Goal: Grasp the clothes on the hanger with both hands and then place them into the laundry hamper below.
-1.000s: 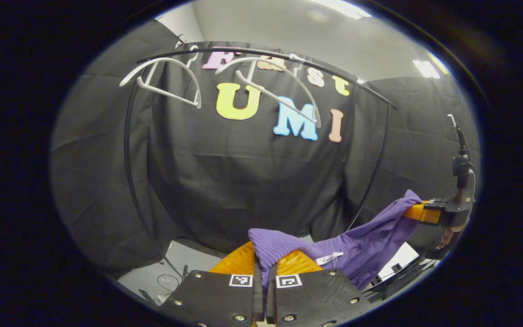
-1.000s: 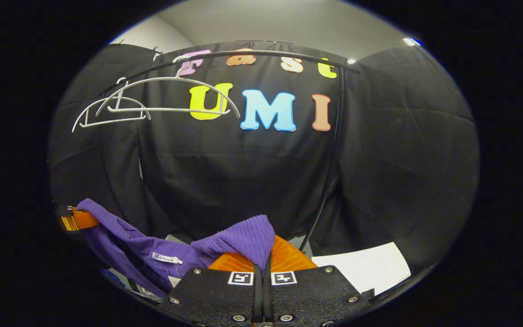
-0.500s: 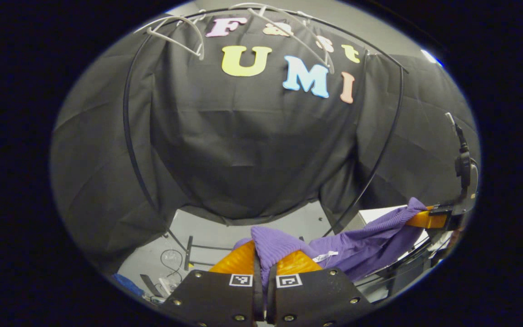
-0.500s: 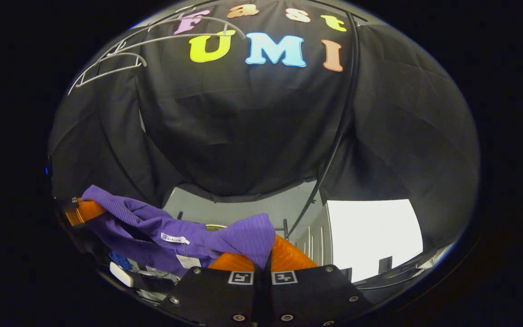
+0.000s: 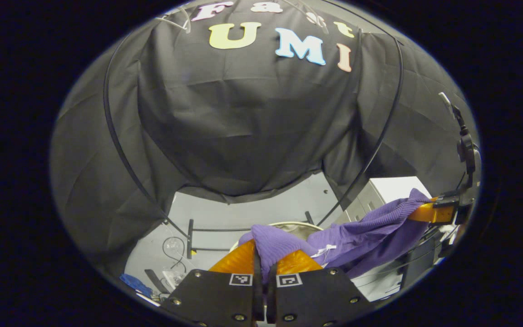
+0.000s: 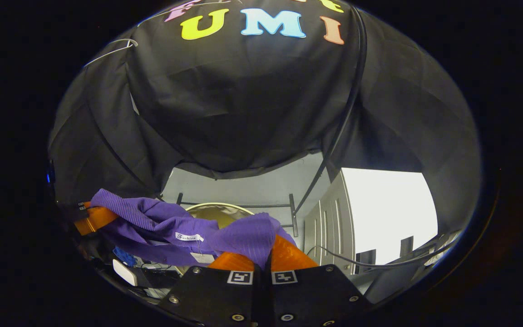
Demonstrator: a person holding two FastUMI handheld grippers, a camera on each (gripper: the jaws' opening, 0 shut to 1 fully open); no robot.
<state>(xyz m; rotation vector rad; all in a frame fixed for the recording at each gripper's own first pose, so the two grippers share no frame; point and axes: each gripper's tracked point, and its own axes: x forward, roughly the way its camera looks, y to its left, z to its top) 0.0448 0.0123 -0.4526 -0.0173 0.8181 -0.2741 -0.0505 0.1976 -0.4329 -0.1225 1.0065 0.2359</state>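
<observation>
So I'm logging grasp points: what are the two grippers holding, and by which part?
Both hold the purple garment: the left gripper and the right gripper each pinch a bunched fold at opposite ends, cloth slung between them.

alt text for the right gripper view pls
The right claw is shut on a purple garment that stretches left to the left claw, above a round hamper. Black cloth wall behind, white cabinet at right.

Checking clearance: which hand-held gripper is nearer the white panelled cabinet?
Right. The right hand-held gripper has the white panelled cabinet close beside it; the left hand-held gripper sits farther off, across the purple ribbed garment both hold.
</observation>
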